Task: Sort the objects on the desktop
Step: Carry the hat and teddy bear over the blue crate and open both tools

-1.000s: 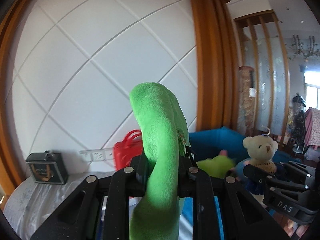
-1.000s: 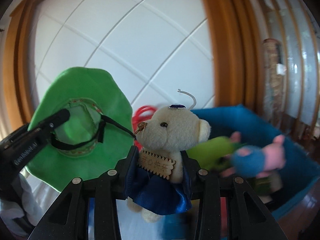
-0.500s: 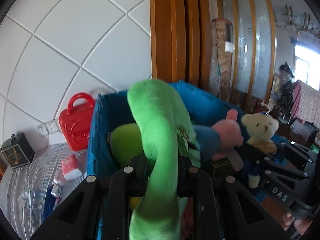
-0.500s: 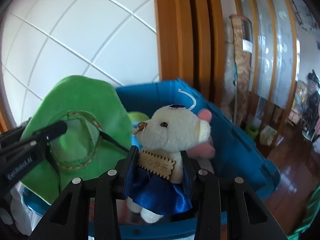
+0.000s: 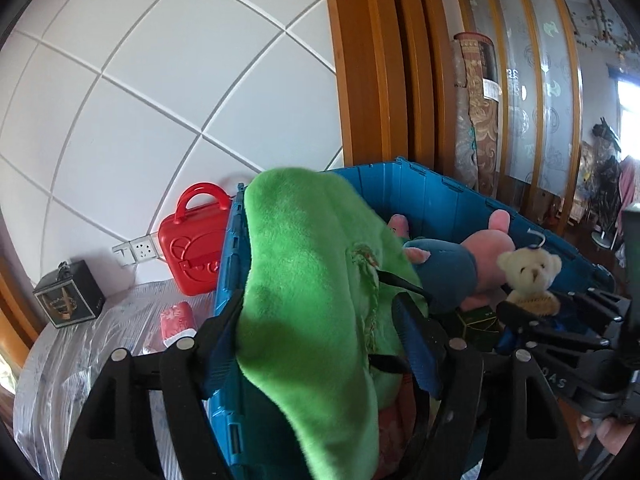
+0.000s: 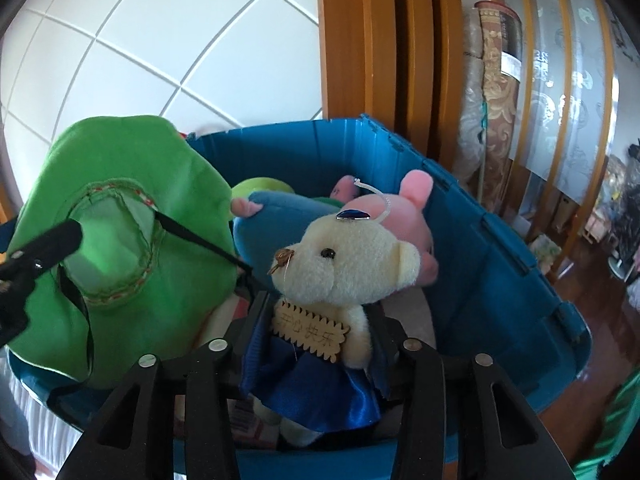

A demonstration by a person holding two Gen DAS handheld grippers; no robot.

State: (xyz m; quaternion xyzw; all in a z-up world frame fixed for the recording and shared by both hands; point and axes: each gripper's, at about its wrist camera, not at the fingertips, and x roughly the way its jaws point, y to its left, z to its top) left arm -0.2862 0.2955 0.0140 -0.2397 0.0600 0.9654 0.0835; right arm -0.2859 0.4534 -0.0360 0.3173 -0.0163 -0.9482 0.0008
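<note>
A green plush hat (image 5: 312, 300) sits between the fingers of my left gripper (image 5: 316, 312), over the left end of the blue bin (image 5: 440, 200). The jaws are opening and stand wide. The hat has spread out, and the right pad shows bare beside it. My right gripper (image 6: 320, 308) is over the same blue bin (image 6: 500, 280), with a cream teddy bear (image 6: 348, 264) in a blue dress upright between its pads. Its jaws are opening slightly and the pads still touch the bear. A pink and blue plush pig (image 6: 400, 216) lies inside.
Left of the bin, a red plastic case (image 5: 192, 252) leans on the wall by a socket (image 5: 138, 250). A dark box (image 5: 68, 300) and a small red packet (image 5: 176, 320) lie on the plastic-covered table (image 5: 80, 360). Wooden posts and a rolled carpet (image 5: 476, 100) stand behind.
Both grippers swung right and down from in front of the white wall to over the blue bin. The left jaws spread wide and the folded hat flopped open. The bear stays put.
</note>
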